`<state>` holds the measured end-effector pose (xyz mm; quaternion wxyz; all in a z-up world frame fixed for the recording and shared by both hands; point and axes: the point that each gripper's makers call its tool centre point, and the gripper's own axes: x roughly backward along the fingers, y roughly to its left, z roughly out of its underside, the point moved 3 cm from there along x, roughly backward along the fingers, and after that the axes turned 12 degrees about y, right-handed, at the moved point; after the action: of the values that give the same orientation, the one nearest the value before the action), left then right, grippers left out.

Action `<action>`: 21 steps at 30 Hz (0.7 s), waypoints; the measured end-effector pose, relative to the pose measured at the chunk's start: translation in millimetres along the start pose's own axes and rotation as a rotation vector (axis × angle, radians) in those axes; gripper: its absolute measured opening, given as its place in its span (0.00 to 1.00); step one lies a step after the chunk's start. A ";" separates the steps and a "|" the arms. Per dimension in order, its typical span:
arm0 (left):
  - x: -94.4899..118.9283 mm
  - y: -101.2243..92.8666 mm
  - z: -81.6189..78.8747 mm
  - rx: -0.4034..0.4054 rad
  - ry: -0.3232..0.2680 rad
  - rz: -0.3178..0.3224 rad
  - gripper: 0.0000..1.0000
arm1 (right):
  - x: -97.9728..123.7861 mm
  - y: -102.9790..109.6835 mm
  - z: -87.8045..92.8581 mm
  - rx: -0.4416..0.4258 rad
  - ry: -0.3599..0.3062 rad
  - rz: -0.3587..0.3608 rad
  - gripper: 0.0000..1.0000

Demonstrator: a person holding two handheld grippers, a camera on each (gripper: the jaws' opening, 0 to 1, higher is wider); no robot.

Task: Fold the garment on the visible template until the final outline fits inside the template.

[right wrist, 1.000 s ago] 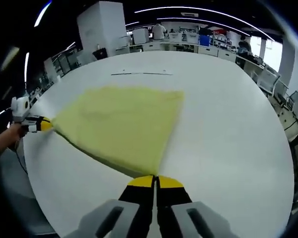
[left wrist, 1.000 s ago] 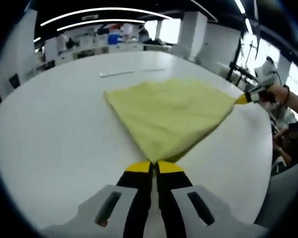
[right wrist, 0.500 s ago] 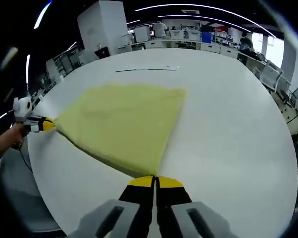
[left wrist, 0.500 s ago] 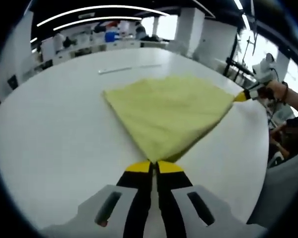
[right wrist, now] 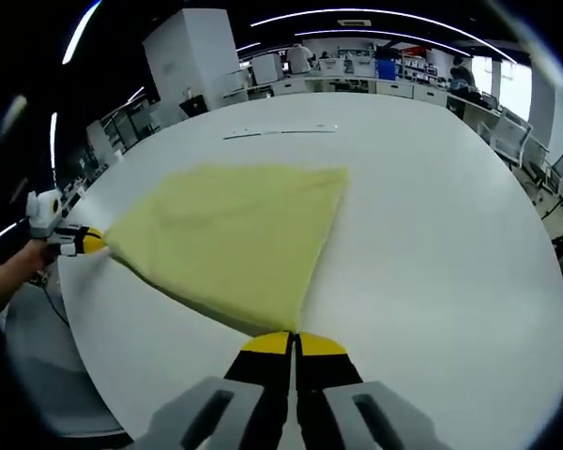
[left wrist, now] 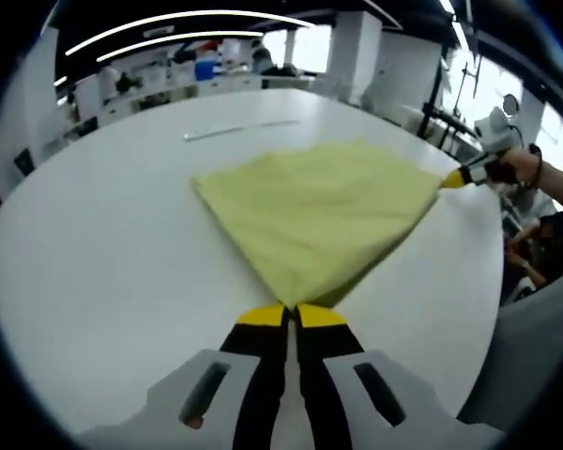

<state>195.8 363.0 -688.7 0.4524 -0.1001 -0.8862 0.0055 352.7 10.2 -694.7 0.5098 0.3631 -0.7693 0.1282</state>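
Observation:
A yellow-green cloth (left wrist: 314, 211) lies spread on a round white table (left wrist: 103, 253), stretched taut between both grippers. My left gripper (left wrist: 292, 309) is shut on the cloth's near corner in the left gripper view. At the right of that view, the right gripper (left wrist: 460, 176) holds the far corner, with a hand behind it. In the right gripper view the same cloth (right wrist: 230, 239) fans out from my right gripper (right wrist: 292, 336), which is shut on its corner. The left gripper (right wrist: 83, 242) pinches the opposite corner at the left edge there.
A thin pale strip (left wrist: 239, 129) lies on the table beyond the cloth, also seen as a strip (right wrist: 280, 132) in the right gripper view. Desks, shelves and pillars ring the room. The table edge (right wrist: 84, 375) runs close behind both grippers.
Both views have shifted slightly. The cloth stays stretched between the two shut grippers, with no visible change in its shape.

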 end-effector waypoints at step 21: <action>4.1 -5.2 14.8 0.044 0.010 0.001 0.01 | 0.8 4.6 7.9 -0.039 -0.015 -0.034 0.00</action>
<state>180.7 359.8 -693.6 0.4587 -0.0907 -0.8836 0.0248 343.9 8.6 -696.8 0.5133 0.3671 -0.7690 0.1019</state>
